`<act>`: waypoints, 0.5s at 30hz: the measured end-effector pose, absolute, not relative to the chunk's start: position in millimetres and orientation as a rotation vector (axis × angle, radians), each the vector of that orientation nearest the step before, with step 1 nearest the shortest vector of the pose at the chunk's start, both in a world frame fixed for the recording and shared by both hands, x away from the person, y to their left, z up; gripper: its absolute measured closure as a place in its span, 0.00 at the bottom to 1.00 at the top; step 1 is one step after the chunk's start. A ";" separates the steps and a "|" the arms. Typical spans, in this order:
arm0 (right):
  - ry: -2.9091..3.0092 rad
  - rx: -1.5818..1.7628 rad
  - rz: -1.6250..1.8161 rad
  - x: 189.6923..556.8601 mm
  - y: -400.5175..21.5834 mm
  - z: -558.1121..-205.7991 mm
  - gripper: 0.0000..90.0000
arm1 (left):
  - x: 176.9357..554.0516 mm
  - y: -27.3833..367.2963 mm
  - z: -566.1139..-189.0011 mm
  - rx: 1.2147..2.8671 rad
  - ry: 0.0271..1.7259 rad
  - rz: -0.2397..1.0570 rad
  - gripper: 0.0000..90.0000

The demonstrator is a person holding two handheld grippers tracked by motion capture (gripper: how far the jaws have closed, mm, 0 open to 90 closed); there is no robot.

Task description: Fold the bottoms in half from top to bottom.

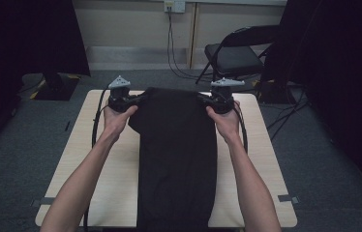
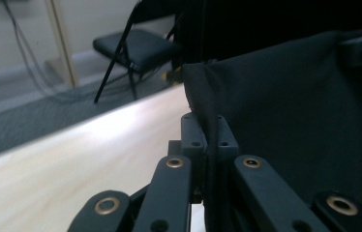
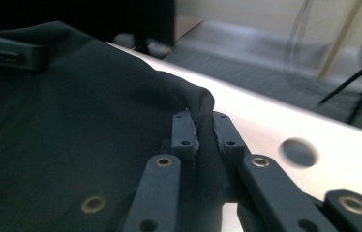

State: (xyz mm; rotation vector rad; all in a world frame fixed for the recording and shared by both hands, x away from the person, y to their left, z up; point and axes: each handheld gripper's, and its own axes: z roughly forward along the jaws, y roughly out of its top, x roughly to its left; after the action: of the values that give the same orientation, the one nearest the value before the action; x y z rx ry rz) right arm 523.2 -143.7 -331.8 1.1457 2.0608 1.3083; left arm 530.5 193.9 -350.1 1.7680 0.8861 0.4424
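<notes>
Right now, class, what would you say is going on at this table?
A person holds a two-jaw gripper in each hand, and both are clamped on a black cloth garment. The left gripper pinches one far corner, the right gripper the other. The garment's far edge is stretched between them above the pale wooden table; the rest hangs down over the table's middle toward the near edge. A black folding chair stands behind.

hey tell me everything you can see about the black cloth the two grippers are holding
The black cloth is plain, matte, soft woven-looking fabric, one long dark piece. Its far edge is held taut between the left gripper and the right gripper, each shut on a corner. From there it runs toward the person over the pale wooden table and past the near edge.
</notes>
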 end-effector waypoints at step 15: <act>2.099 1.097 1.346 509.0 -148.0 -330.9 0.91 | 509.6 196.0 -345.9 1.833 0.786 0.462 0.98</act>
State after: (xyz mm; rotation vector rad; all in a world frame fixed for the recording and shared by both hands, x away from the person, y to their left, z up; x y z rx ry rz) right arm 509.0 -148.0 -330.9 1.0969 2.0989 1.3457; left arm 509.6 196.0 -345.9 1.8333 0.7859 0.4622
